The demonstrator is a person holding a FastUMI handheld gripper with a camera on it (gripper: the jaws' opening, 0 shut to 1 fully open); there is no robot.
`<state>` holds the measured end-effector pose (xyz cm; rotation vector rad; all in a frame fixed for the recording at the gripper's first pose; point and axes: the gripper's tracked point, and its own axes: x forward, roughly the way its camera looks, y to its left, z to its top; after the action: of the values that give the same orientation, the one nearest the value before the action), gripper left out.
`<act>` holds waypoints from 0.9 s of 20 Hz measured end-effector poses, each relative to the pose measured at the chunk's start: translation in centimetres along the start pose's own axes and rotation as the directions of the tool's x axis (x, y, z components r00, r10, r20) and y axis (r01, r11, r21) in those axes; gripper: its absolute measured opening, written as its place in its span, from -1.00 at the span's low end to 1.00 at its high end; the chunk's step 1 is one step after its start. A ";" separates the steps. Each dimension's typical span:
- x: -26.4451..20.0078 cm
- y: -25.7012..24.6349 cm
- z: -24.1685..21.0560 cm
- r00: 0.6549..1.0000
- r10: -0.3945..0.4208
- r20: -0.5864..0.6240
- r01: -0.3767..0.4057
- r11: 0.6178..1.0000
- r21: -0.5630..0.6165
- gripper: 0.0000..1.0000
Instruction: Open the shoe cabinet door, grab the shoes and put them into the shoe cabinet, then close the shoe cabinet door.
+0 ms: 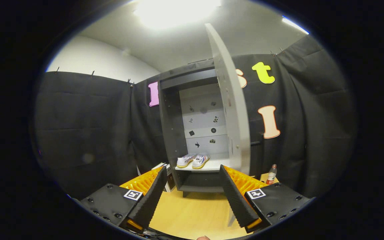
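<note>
Gripper view: I see the gripper (192, 173) with fingers spread wide, nothing between them, just bare wooden floor (192, 210) and the base of the shoe cabinet (175, 133) ahead. Cabinet is a tall grey unit standing upright against the black cloth wall (85, 126), its long axis vertical, open front facing me. Cabinet door (233, 110) is swung open, hinged on the cabinet's right side, standing edge-on towards me, so I mostly see its thin edge and a sliver of the pale face; its lower end sits just above and behind the right finger (238, 200). The pair of white sneakers (193, 160) is already inside, side by side on the pale shelf (212, 165), touching or nearly so, heels towards me, toes towards the back panel (205, 123), long axes running front to back, slightly splayed. They sit on the left half of the shelf, beyond the fingers, roughly midway between them. Back panel is pale with several small dark stickers. Below the shelf is a darker bottom compartment. Around it: a plastic bottle (271, 174) with a red label on a low wooden surface right of the door, near the right finger; some boxy clutter (165, 168) on the floor at the cabinet's left foot, too small to identify. Bright ceiling light (175, 11) overhead.
</note>
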<state>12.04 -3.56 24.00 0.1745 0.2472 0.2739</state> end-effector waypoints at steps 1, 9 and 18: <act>-0.7 -0.5 0.2 1.000 0.024 -0.002 -0.024 1.000 0.013 0.95; -1.4 -9.7 1.6 0.999 0.051 -0.003 -0.051 0.998 0.022 0.95; 3.3 -14.2 0.1 0.979 0.187 -0.088 -0.182 0.982 0.055 0.95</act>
<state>18.63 -16.13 20.50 0.2318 0.3301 0.4615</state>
